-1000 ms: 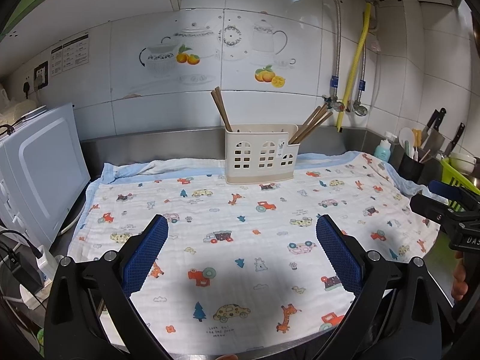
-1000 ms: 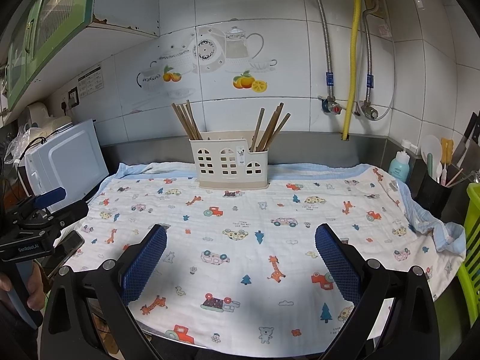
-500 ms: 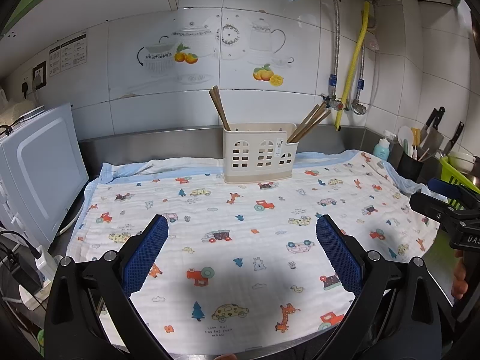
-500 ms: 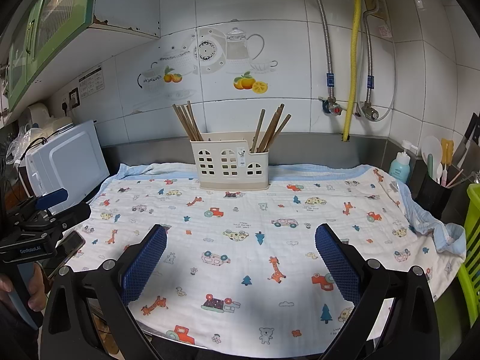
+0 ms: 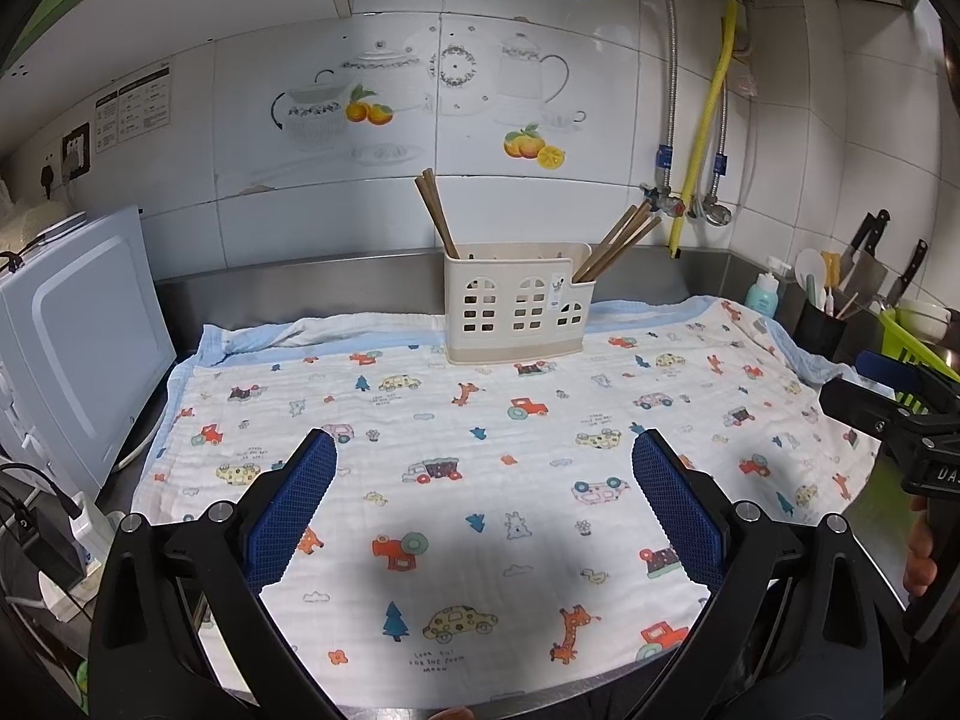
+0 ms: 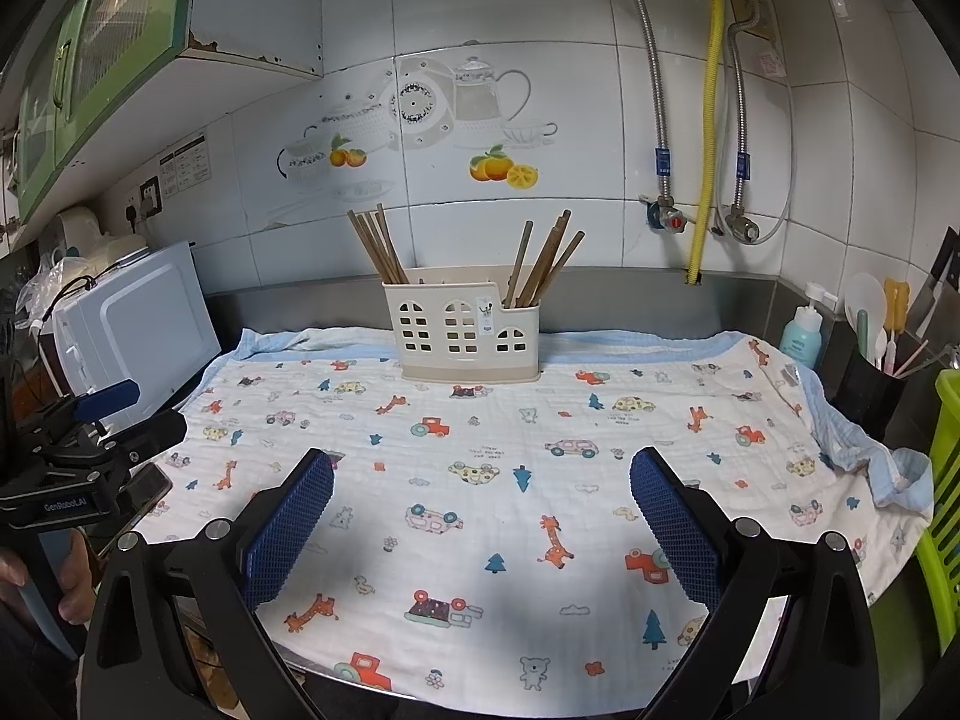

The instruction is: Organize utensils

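Little is changed since a second ago: both views are shifted only slightly, and the holder is seen sitting a touch lower in the left wrist view. A printed cloth (image 5: 480, 480) is spread over the steel counter, presumably as a working surface, and no loose utensil is seen on it. At its far edge, near the tiled wall, the cream utensil holder (image 5: 516, 315) is stood upright, with chopsticks (image 5: 437, 216) leaned in its left compartment and more chopsticks (image 5: 615, 240) in its right one, so the sorting is judged finished. The left gripper (image 5: 483, 507) and right gripper (image 6: 480, 507) are held low over the near edge, fingers wide apart, with nothing gripped, well apart from the holder.
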The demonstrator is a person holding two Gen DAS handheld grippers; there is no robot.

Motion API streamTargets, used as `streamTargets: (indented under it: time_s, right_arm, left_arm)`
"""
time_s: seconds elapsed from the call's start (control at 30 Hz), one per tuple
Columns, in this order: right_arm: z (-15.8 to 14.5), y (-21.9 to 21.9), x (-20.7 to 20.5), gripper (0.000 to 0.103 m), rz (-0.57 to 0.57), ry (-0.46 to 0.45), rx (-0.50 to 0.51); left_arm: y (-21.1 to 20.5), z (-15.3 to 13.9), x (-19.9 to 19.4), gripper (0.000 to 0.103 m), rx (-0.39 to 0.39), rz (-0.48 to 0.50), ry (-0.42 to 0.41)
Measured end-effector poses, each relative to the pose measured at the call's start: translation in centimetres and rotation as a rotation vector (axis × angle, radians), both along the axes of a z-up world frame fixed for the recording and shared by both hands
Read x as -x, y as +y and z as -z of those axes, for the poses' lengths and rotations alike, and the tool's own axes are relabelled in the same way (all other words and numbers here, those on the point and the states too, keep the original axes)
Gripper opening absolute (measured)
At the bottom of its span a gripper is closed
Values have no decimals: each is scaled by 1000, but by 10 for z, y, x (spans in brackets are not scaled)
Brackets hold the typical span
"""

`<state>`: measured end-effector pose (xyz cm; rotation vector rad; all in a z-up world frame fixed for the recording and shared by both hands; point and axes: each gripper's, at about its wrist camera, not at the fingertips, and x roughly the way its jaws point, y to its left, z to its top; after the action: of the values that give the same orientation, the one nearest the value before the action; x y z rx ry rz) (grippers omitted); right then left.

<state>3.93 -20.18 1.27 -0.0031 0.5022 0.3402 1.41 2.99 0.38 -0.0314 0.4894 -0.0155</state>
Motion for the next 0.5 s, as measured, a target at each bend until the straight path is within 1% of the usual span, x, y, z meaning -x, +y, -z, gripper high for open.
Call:
streamTargets:
  time_s: [0.5]
  right_arm:
    - [-1, 0, -1, 96, 0, -3, -1]
  left_arm:
    - [-3, 0, -1, 98, -4, 7, 0]
